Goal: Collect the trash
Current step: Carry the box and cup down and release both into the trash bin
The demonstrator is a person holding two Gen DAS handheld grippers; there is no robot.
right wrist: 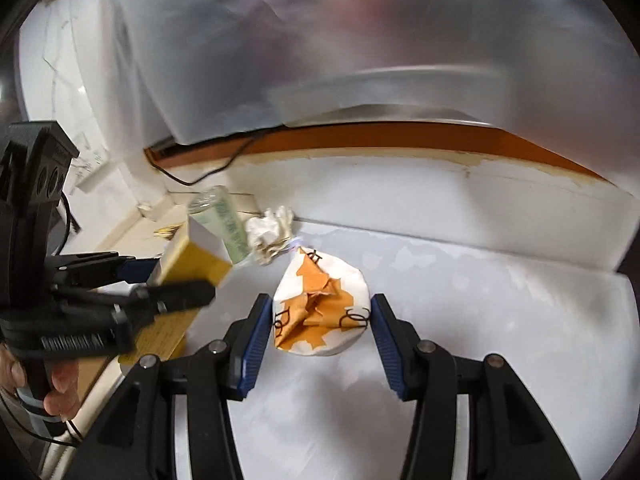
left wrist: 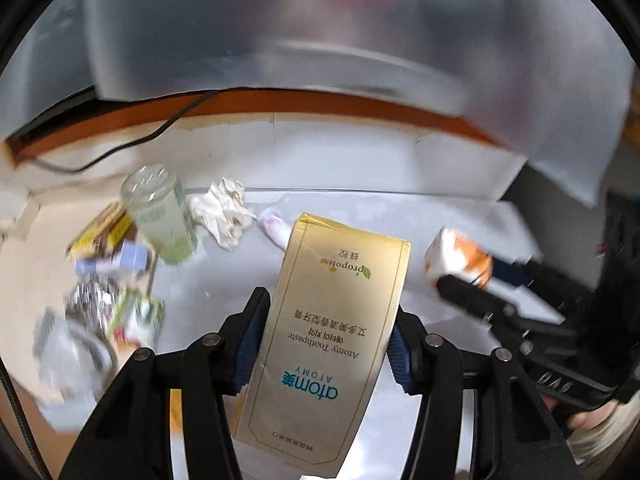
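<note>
My left gripper [left wrist: 326, 340] is shut on a gold toothpaste box [left wrist: 328, 340] and holds it above the white table; the box also shows in the right wrist view [right wrist: 188, 280]. My right gripper [right wrist: 318, 316] is shut on a crumpled white-and-orange paper wrapper [right wrist: 320, 304], which also shows in the left wrist view [left wrist: 456, 258]. On the table lie a clear bottle [left wrist: 160, 216], a crumpled tissue [left wrist: 224, 212] and a small white tube [left wrist: 276, 226].
A pile of wrappers and small boxes [left wrist: 108, 276] lies at the left. A translucent plastic bag [left wrist: 320, 40] hangs across the top in both views. A black cable [left wrist: 120, 148] runs along the orange-brown table edge [left wrist: 320, 106].
</note>
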